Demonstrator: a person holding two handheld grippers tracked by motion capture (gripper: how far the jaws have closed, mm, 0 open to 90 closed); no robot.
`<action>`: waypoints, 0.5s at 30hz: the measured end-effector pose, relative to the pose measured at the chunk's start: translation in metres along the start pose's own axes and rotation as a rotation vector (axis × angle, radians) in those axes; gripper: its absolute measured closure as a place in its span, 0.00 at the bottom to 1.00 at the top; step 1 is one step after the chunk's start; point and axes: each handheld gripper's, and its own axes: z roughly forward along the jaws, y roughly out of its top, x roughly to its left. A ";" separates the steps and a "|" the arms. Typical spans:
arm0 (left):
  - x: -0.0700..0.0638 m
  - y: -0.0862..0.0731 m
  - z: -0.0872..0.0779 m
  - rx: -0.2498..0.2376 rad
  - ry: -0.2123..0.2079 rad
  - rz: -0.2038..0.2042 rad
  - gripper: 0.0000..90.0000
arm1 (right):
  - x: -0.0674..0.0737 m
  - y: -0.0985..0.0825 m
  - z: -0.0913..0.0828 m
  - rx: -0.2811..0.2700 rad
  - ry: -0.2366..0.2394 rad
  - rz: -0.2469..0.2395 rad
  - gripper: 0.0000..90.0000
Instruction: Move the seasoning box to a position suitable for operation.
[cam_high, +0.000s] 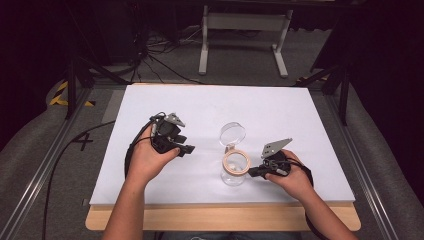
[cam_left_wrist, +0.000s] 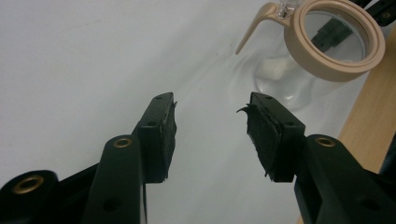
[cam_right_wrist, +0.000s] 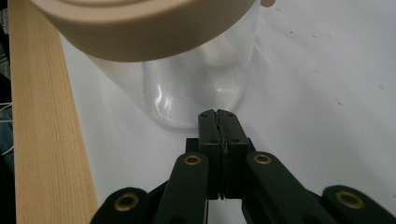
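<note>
A clear jar (cam_high: 234, 174) with a beige rim (cam_high: 236, 162) stands near the board's front edge, its round clear lid (cam_high: 232, 133) swung open behind it. Something small and white (cam_left_wrist: 275, 68) lies inside the jar (cam_left_wrist: 299, 79). My left gripper (cam_high: 188, 149) is held left of the jar, and its jaws (cam_left_wrist: 210, 105) stand open with nothing between them. My right gripper (cam_high: 252, 172) is at the jar's right side. Its jaws (cam_right_wrist: 218, 115) are shut on nothing, tips right at the jar's lower wall (cam_right_wrist: 196, 93); whether they touch it I cannot tell.
The white board (cam_high: 200, 105) lies on a wooden table whose front edge (cam_high: 225, 217) shows below it. A white metal stand (cam_high: 245, 22) and cables are on the floor beyond. Dark frame rails run along both sides.
</note>
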 end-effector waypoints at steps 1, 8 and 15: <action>0.001 -0.001 0.000 -0.017 0.001 -0.001 0.58 | 0.001 0.000 0.001 0.000 0.001 -0.002 1.00; 0.005 -0.003 0.000 -0.065 -0.018 -0.016 0.61 | 0.008 0.004 0.005 0.006 0.022 -0.022 1.00; 0.002 0.000 0.006 -0.055 -0.048 -0.013 0.69 | 0.012 0.004 0.007 0.002 0.018 -0.028 1.00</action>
